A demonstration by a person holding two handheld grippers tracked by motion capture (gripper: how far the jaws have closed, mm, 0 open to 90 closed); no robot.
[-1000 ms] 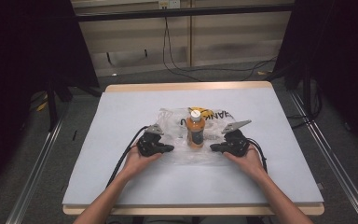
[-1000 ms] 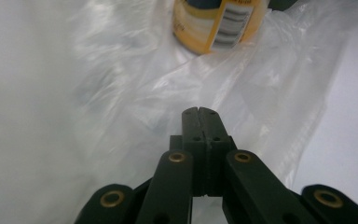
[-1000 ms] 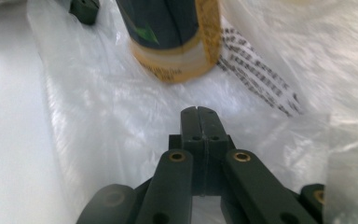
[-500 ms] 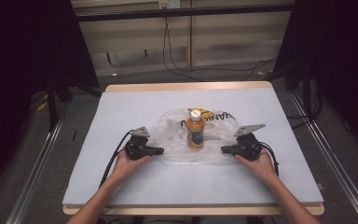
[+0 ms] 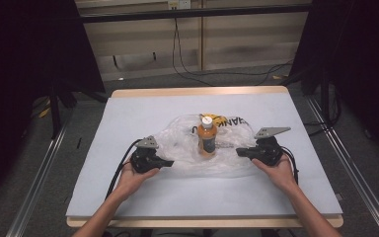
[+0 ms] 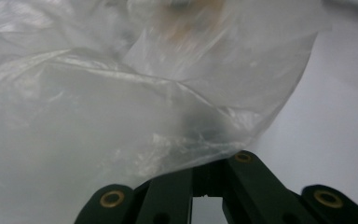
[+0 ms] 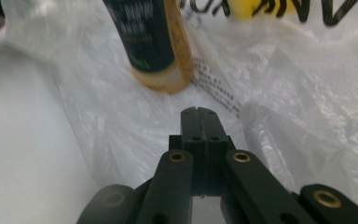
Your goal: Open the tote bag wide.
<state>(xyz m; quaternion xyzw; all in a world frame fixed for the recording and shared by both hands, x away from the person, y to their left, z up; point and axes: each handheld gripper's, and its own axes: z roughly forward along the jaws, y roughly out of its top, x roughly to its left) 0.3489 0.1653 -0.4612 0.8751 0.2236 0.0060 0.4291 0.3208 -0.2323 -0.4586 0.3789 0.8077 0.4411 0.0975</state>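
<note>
An orange bottle [image 5: 207, 140] with a white cap stands upright near the middle of the table [image 5: 128, 108], inside or on a clear plastic bag [image 5: 187, 148] spread flat around it; we cannot tell which. We judge the main risk to be tipping: the bottle is tall and narrow, and if either side of the film is pulled harder or lifted unevenly, the plastic under it could drag its base and topple it. The thin film could also slip out of a pinch or tear. Our left gripper [image 5: 167, 162] sits at the bag's left edge, its jaws closed, with film bunched over its tips in the left gripper view; whether it pinches the film we cannot tell for sure. Our right gripper [image 5: 240, 152] sits at the right edge, jaws pressed together over the film. Both forearms reach in from below, the grippers level and pointing inward toward the bottle.
</note>
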